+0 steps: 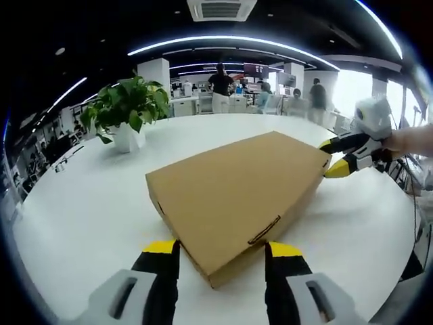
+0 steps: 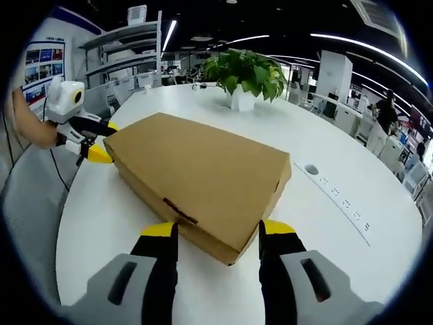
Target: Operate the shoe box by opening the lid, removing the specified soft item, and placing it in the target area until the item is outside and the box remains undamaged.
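Note:
A shut brown cardboard shoe box [image 1: 237, 193] lies flat on the white table [image 1: 88, 217]. Its lid is down, so what is inside is hidden. My left gripper [image 1: 223, 248] is open, its yellow-tipped jaws standing on either side of the box's near corner. At the opposite corner my right gripper [image 1: 331, 158] is open too, held by a hand. In the right gripper view the same box [image 2: 203, 176] has its corner between the open right gripper [image 2: 218, 229] jaws, and the left gripper [image 2: 105, 143] is at the far left corner.
A potted green plant [image 1: 128, 112] in a white pot stands on the table behind the box. A row of power sockets [image 2: 338, 196] is set into the tabletop. People [image 1: 220, 88] stand at desks far behind.

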`<state>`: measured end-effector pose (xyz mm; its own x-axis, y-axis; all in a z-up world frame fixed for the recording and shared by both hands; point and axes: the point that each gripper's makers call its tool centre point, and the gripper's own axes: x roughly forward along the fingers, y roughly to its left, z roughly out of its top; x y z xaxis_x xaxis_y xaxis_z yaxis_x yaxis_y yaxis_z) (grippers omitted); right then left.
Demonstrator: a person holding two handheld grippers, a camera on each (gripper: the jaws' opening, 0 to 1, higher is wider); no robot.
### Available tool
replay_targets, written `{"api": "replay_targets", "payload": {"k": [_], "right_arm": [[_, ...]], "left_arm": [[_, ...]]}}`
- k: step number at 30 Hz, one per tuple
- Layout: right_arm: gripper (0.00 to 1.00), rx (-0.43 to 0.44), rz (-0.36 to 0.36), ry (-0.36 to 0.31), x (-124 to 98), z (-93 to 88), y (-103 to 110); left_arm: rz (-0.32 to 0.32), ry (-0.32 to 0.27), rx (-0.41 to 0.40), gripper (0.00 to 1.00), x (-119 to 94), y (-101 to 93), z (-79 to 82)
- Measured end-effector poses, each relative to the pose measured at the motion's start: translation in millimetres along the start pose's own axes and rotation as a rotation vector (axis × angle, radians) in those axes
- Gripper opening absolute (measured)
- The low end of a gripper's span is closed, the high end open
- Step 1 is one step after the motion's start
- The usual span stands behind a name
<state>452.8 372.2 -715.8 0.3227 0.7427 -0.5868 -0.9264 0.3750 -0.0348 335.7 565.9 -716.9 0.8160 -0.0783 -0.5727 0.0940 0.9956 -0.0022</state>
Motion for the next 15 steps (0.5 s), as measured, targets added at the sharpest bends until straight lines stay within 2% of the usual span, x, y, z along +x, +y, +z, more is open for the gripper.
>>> {"api": "replay_targets", "payload": {"k": [15], "right_arm": [[0.43, 0.062, -0.071, 0.021, -5.5, -3.0, 25.3]], "left_arm": [[-0.065, 0.039, 0.033, 0.49, -8.2, 12.8, -5.1]]}}
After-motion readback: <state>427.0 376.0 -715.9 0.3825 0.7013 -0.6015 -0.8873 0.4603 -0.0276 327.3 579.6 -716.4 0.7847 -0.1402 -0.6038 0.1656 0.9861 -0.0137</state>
